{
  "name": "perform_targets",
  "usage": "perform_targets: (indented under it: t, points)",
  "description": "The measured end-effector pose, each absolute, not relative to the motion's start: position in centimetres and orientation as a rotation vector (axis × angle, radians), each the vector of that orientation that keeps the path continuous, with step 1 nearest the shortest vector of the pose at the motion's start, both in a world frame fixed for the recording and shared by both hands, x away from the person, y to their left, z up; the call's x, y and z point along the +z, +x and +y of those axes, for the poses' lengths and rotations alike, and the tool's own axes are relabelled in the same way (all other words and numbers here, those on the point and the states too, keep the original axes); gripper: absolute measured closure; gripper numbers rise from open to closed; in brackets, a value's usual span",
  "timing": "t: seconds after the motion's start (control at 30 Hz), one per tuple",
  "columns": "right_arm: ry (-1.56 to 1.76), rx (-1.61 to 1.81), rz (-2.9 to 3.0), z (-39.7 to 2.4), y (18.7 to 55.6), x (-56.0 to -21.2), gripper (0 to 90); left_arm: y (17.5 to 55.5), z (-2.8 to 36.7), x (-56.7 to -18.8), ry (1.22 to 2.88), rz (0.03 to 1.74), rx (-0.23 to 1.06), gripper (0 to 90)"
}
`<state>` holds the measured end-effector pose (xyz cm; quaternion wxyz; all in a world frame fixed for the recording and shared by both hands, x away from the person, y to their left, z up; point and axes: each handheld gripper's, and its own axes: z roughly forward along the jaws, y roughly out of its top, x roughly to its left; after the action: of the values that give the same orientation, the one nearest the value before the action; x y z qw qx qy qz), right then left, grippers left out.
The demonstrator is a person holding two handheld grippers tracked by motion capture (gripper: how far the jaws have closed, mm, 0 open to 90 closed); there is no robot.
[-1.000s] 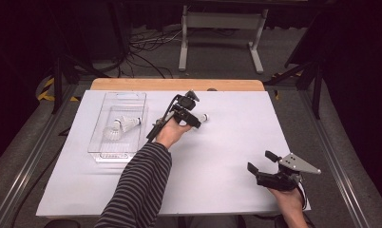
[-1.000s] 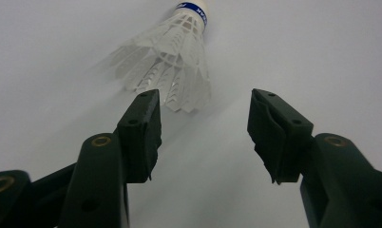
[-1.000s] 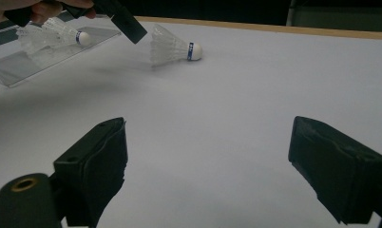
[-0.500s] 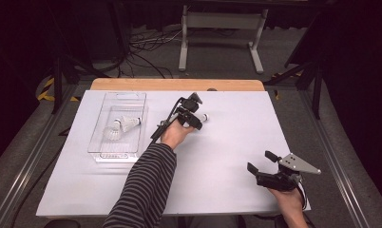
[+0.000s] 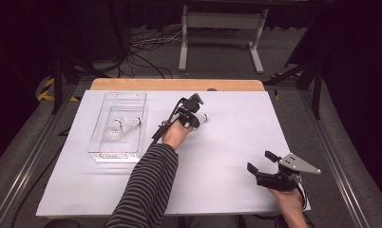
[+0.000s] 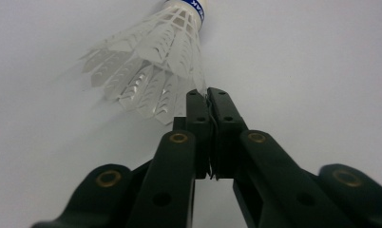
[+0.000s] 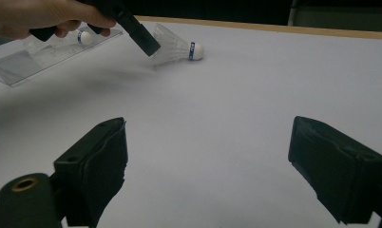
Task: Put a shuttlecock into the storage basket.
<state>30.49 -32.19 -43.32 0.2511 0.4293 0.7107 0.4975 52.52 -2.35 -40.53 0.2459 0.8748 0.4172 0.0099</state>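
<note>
High view: the person's left forearm, in a striped sleeve (image 5: 146, 185), reaches diagonally up across the white table (image 5: 227, 156) from the bottom edge, with the hand wrapped around the left gripper (image 5: 195, 117) near the table's middle-back. That gripper points away and down toward a shuttlecock (image 5: 202, 117) lying on the table surface, its cork end to the right. Seen along the left gripper's own view, the jaws have just been closing and now meet tightly, pinching the edge of the shuttlecock's (image 6: 153, 57) feather skirt between the pads; the cork with its blue band points away from the jaws. To the left sits a clear tray (image 5: 101, 142) holding two more shuttlecocks (image 5: 124, 125). The right gripper (image 5: 262, 162) rests low at the table's near right corner, held from beneath by the hand, its jaws spread wide with nothing between them.
</note>
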Motion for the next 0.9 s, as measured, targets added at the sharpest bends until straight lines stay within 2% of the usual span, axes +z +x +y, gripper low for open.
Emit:
perform_targets:
  t: [0.9]
  points:
    - [1.165, 1.350, 1.937, -32.1, 30.5, -43.3, 13.5, 51.8, -1.5, -39.2, 2.392, 1.113, 0.048, 90.0]
